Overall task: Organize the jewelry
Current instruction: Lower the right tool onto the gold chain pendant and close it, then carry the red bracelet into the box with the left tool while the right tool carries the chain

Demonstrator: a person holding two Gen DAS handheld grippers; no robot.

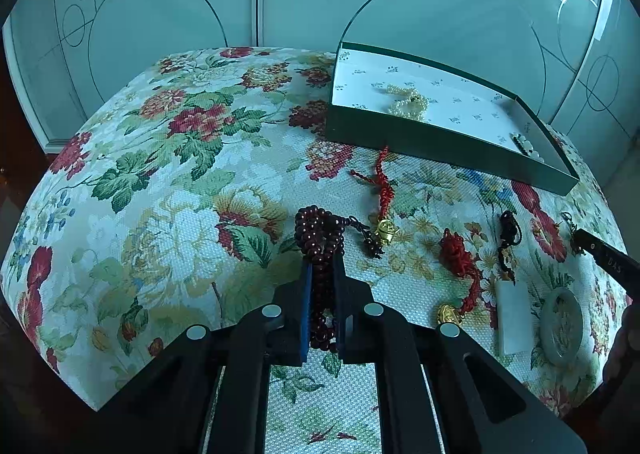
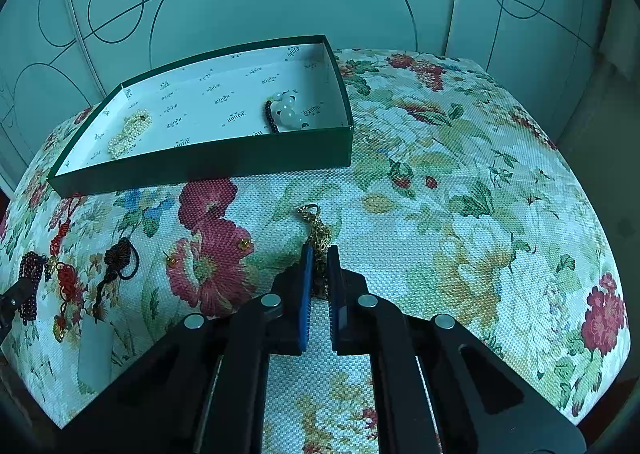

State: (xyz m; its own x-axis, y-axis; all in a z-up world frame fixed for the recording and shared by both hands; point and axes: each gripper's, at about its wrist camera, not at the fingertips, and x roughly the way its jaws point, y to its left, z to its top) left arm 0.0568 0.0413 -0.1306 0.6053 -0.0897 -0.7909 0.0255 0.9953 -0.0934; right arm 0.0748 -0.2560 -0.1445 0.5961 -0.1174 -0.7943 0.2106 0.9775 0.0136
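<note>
My left gripper (image 1: 322,260) is shut on a string of dark red beads (image 1: 320,228), which bunches above the fingertips and hangs down between the pads over the floral cloth. My right gripper (image 2: 320,254) is shut on a gold chain (image 2: 316,224) whose free end lies on the cloth ahead of it. At the back stands a shallow green box (image 2: 200,166) with a white lining. Inside it lie a pearl bracelet (image 2: 130,132) and a white and black bead bracelet (image 2: 286,112).
Loose on the cloth are a red knot charm with a gold piece (image 1: 383,190), a second red tassel (image 1: 460,254), a black cord with a white pendant (image 1: 512,306), a round jade disc (image 1: 562,324) and two small gold studs (image 2: 243,244). Patterned glass doors stand behind the cushion.
</note>
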